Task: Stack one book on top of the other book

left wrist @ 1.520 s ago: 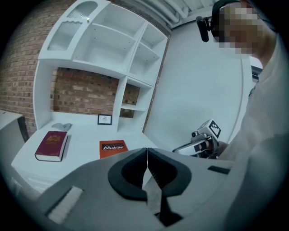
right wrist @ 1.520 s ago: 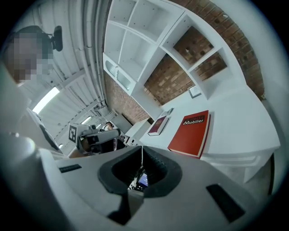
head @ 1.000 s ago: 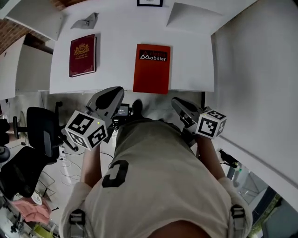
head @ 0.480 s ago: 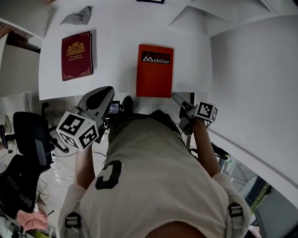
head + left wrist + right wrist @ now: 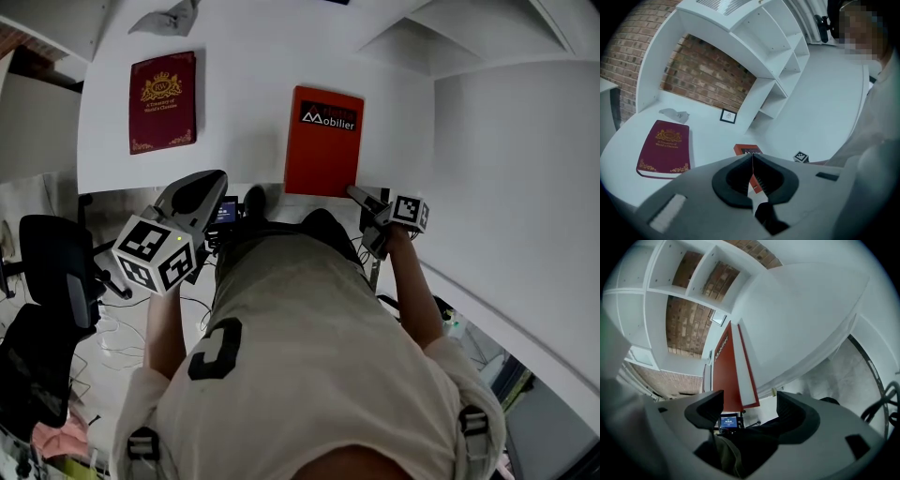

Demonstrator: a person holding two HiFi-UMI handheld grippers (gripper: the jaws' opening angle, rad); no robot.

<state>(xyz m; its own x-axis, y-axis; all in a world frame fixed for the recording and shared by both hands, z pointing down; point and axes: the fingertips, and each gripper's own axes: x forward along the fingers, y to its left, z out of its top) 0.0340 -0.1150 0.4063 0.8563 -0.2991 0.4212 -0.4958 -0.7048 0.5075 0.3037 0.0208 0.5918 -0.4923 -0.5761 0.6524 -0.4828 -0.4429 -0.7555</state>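
The right gripper (image 5: 750,405) had just been opening and its grey jaws stood spread wide with nothing between them. Its tips were just beside the near right corner of the flat orange-red book (image 5: 323,141) on the white table (image 5: 244,84). The left gripper (image 5: 752,161) had its jaws pressed together, empty. The maroon gold-crested book (image 5: 163,101) lay far left, well apart.

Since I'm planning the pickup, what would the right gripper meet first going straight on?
Probably the near edge of the orange book. The right gripper, jaws just opening with nothing between them, points at it, though depth is unclear.
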